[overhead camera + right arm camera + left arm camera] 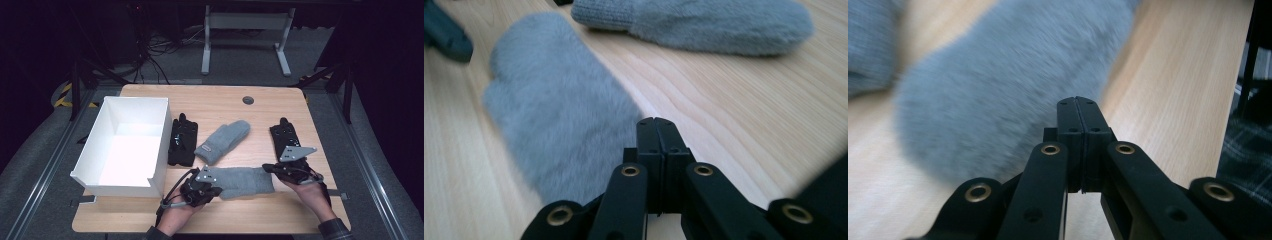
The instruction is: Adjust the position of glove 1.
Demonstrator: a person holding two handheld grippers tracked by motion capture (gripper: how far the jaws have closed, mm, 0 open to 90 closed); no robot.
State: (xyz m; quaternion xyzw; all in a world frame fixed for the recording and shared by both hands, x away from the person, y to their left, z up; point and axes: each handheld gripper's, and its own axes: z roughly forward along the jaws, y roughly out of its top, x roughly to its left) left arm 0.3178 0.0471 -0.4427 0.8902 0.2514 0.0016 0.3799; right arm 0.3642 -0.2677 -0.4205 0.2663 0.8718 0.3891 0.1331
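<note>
High view: the near grey mitten [245, 181] lies flat on the table [280, 102] between the left gripper [214, 190] and right gripper [268, 168], both with jaws pressed together, pinching nothing. The white box [162, 132] at left holds nothing; packing seems unstarted.

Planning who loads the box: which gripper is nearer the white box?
Left. The left gripper sits just beside the white box's front corner; the right gripper lies beyond the near mitten.
</note>
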